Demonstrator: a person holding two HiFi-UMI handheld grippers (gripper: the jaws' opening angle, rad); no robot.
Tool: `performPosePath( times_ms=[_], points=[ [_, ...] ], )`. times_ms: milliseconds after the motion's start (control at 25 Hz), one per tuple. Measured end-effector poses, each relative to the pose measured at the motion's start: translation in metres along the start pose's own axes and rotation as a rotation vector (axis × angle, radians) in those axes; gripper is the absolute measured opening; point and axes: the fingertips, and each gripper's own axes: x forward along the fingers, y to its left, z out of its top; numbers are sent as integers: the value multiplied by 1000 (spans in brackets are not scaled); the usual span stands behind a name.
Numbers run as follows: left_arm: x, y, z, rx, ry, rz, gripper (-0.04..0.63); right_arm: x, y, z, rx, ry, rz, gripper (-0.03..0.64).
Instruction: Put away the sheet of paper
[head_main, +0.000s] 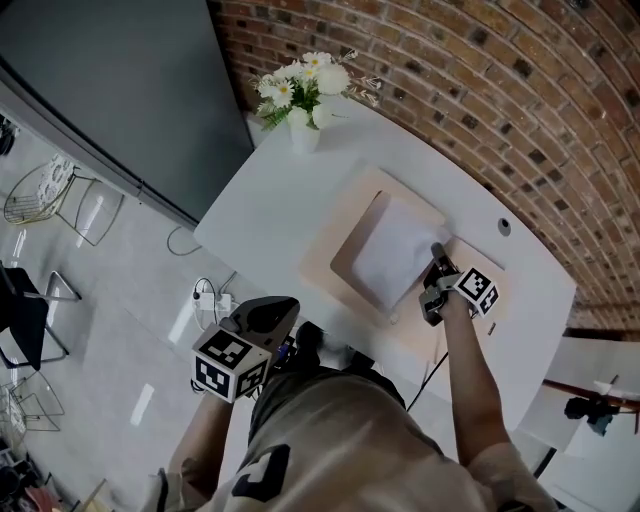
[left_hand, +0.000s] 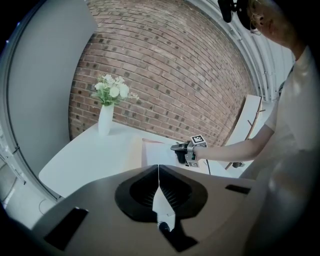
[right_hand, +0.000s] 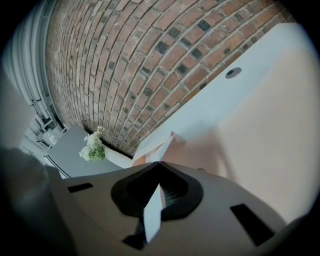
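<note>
White smooth sheet of paper (head_main: 395, 250) between closed right tongs (head_main: 437, 255); left tongs (left_hand: 158, 170) closed, empty.

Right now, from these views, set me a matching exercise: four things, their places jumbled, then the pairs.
1 white vase of flowers
2 white sheet of paper
3 left gripper
4 right gripper

A off the white table, below its near edge
B by the brick wall
C jaws shut on the paper's edge
D lying on the beige mat

Pairs: 1-B, 2-D, 3-A, 4-C
</note>
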Motion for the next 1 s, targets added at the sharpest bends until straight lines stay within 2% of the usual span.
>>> performPosePath(
  times_ms=[560,1000],
  points=[
    [4,9,-3,-42,11,24,18,34,10,-14,14,79,53,23],
    [2,16,-7,-69,25,48,18,55,16,-21,24,106,61,23]
  ],
)
